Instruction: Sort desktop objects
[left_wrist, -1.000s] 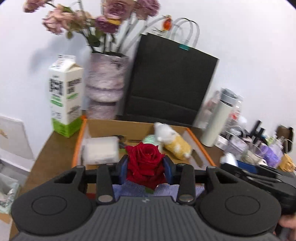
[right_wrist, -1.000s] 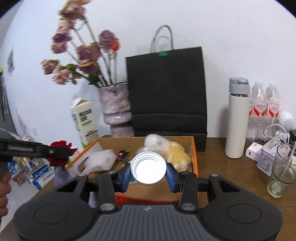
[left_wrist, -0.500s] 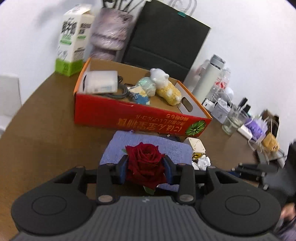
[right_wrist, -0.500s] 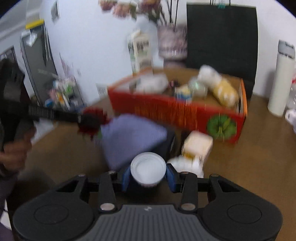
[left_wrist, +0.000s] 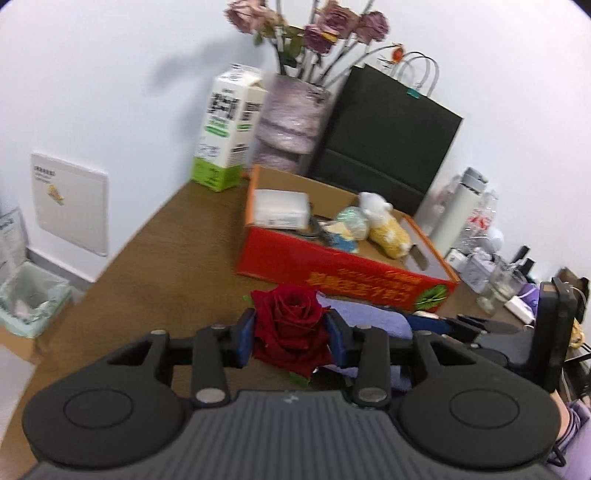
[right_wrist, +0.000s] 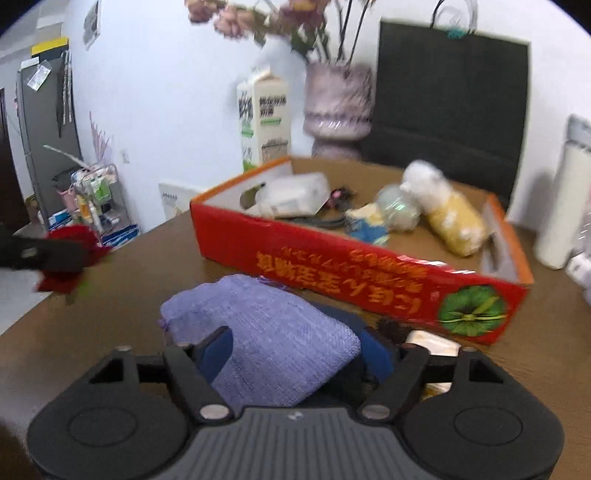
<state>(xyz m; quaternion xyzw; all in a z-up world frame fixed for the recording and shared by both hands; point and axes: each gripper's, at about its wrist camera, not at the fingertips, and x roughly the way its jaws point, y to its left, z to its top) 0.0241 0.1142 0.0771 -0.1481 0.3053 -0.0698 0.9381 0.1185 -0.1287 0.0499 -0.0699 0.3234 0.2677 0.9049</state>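
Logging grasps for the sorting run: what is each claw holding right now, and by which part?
The left claw clamps the red rose by the sides of its bloom. The right claw is open, holding nothing, around the purple cloth.

The left gripper (left_wrist: 290, 335) clamps a red rose (left_wrist: 290, 328) between its fingers (left_wrist: 245, 336), near the red box (left_wrist: 343, 271).

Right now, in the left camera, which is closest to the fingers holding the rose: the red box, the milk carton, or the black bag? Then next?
From the left gripper:
1. Red box, just ahead.
2. Milk carton, farther back, left.
3. Black bag, by the wall, right; barely behind the carton, nearly a tie.
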